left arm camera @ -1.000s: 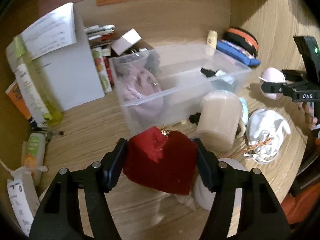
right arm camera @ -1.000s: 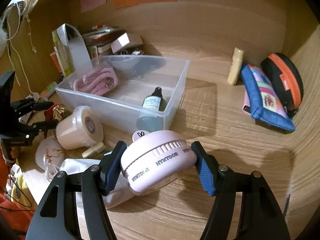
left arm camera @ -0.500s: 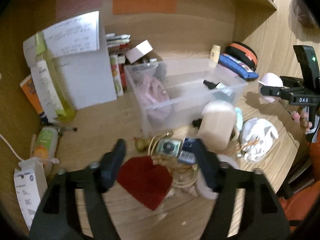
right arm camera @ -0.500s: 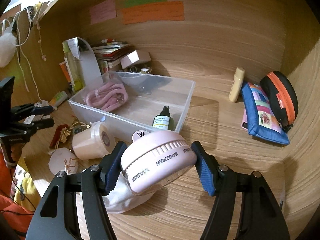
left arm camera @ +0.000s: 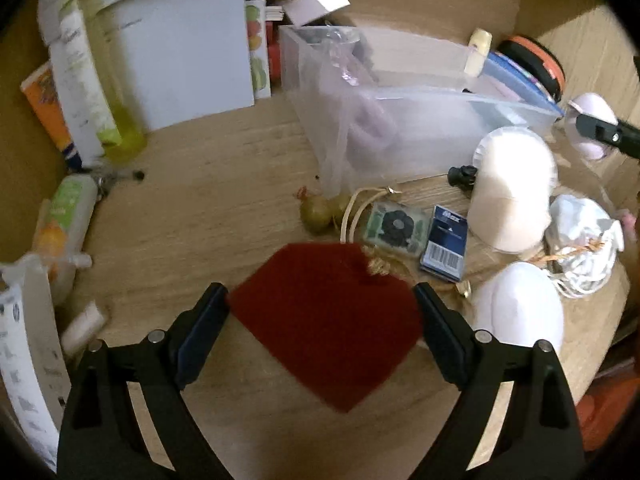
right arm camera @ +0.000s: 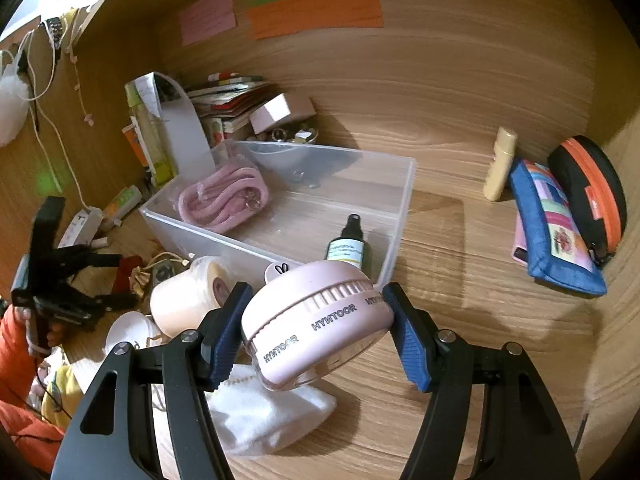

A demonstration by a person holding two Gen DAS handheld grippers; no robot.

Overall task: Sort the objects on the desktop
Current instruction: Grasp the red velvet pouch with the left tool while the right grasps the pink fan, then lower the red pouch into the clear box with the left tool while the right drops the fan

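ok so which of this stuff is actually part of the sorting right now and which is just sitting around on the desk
In play:
- pink fan, clamped in the right gripper
- red pouch, lying between the left gripper's jaws, which have just been opening
- clear bin, holding the pink cord and spray bottle

Lying about:
- blue zip pouch
- black and orange case
- sticky notes on the wall

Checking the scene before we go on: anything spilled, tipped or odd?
No spill visible. The cream roll lies on its side by the clear bin, and small items crowd the desk around the red pouch.
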